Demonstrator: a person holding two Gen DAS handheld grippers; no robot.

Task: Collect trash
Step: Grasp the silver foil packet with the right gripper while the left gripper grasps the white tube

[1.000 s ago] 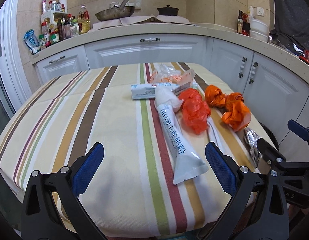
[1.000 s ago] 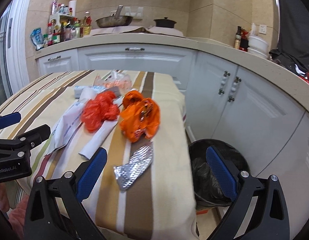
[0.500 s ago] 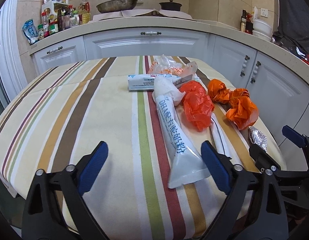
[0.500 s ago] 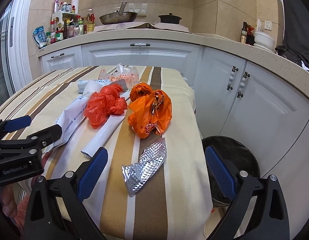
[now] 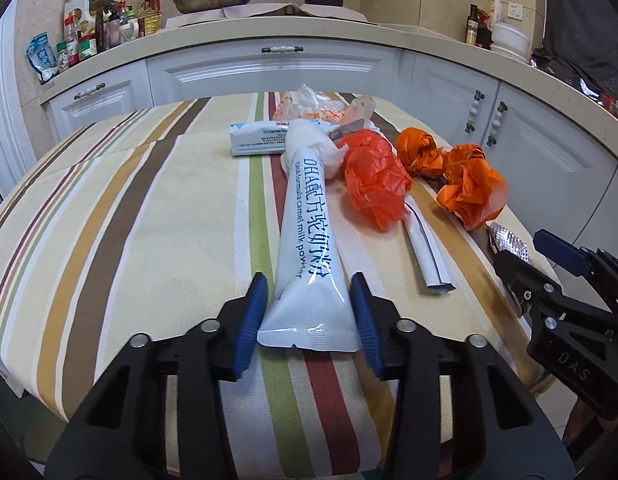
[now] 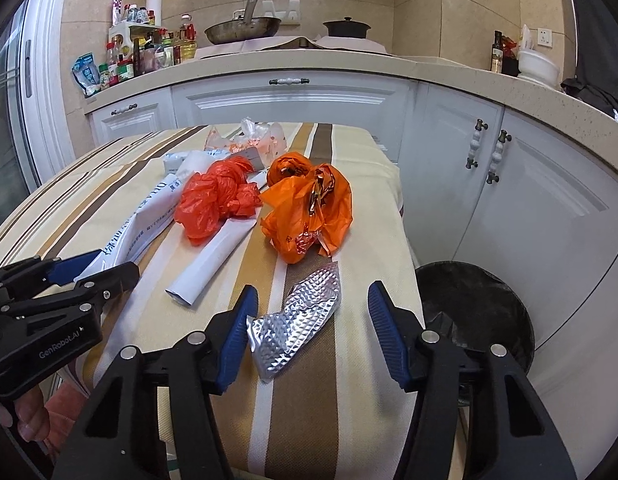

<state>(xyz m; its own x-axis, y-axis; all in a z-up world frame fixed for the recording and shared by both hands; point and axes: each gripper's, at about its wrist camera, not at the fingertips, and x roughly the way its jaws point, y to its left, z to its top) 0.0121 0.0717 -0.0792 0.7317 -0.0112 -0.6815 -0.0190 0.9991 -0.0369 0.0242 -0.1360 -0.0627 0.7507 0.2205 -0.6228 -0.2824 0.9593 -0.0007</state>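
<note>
Trash lies on a striped tablecloth (image 5: 109,216). My left gripper (image 5: 307,312) has its blue pads on both sides of the near end of a long white milk-powder pouch (image 5: 309,248), pressing its edges. My right gripper (image 6: 311,330) is open around a crumpled silver foil wrapper (image 6: 297,316), not touching it. A red plastic bag (image 5: 375,184), orange plastic bags (image 6: 309,208), a rolled white paper (image 6: 213,256) and a small white box (image 5: 259,136) lie further along the table.
A black lined trash bin (image 6: 475,316) stands on the floor right of the table. White kitchen cabinets (image 6: 293,100) and a counter with a pan, a pot and bottles run behind. A clear bag with orange bits (image 5: 317,106) lies at the table's far end.
Both grippers moved forward and lower over the table. The left jaws narrowed from wide open onto the pouch end. The right jaws narrowed around the foil wrapper.
</note>
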